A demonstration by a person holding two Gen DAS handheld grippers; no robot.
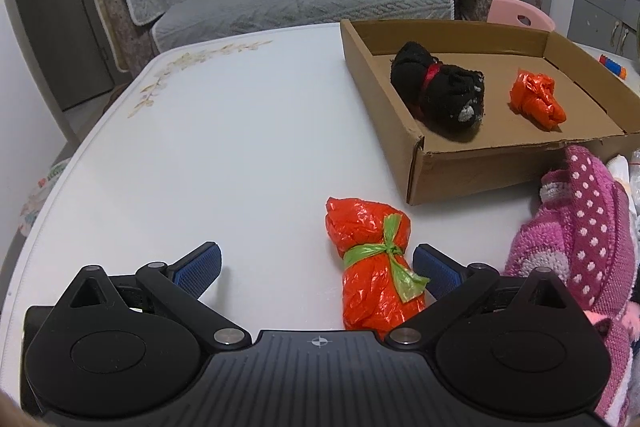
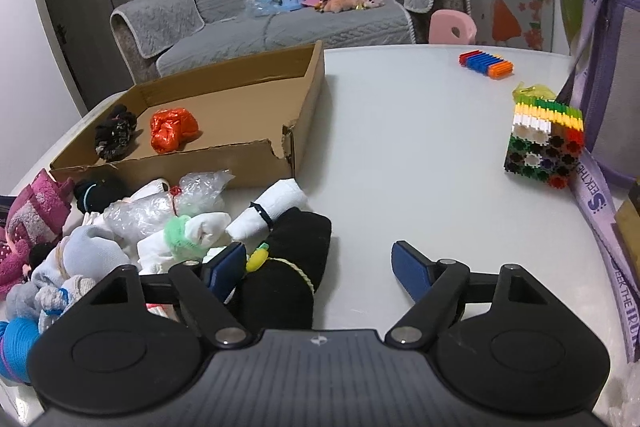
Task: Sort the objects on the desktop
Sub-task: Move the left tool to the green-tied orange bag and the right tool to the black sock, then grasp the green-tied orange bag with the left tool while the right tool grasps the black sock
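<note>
My left gripper is open. An orange plastic bundle tied with a green strip lies on the white table between its fingers, close to the right pad. A cardboard tray ahead holds a black sock bundle with a red tie and a small orange bag; the tray also shows in the right wrist view. My right gripper is open over a black sock bundle tied with string, which lies by the left finger.
A pile of rolled socks and plastic bundles lies left of my right gripper. A pink dotted knit item lies right of my left gripper. Coloured block toys and a purple bag stand at the right. A grey sofa is beyond the table.
</note>
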